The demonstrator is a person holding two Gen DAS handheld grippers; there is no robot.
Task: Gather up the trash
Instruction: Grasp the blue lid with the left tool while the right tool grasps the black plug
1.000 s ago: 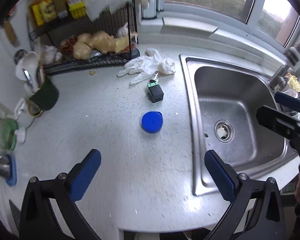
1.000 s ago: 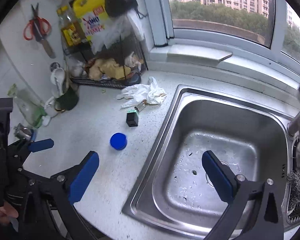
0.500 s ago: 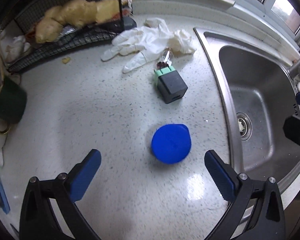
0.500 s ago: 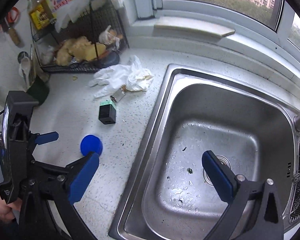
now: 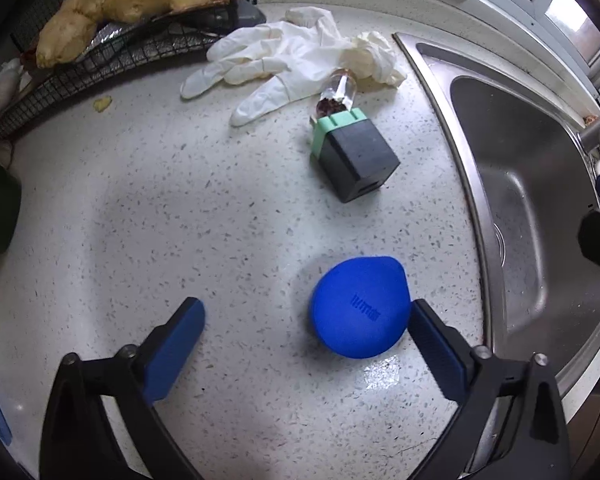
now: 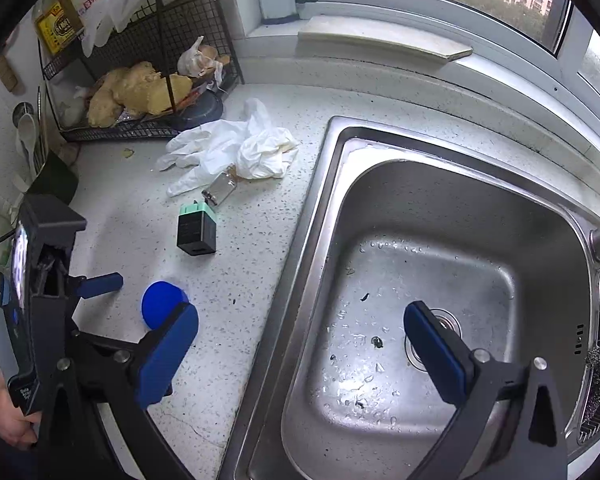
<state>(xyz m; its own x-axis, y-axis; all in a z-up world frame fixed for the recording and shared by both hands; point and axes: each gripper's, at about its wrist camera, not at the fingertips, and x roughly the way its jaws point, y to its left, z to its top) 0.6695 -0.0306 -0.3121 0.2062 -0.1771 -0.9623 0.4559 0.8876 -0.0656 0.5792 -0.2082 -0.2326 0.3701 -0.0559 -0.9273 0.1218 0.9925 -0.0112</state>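
Two blue pads of the left gripper are closing around the blue lid; its right pad is at the lid's rim, its left pad well clear. Beyond the lid lie a black cube and white gloves. Right of the lid, the right gripper hangs wide above the sink.

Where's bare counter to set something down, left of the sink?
Free: the counter between the wire rack, the black cube and the blue lid. Crowded: gloves and a small jar behind the cube.
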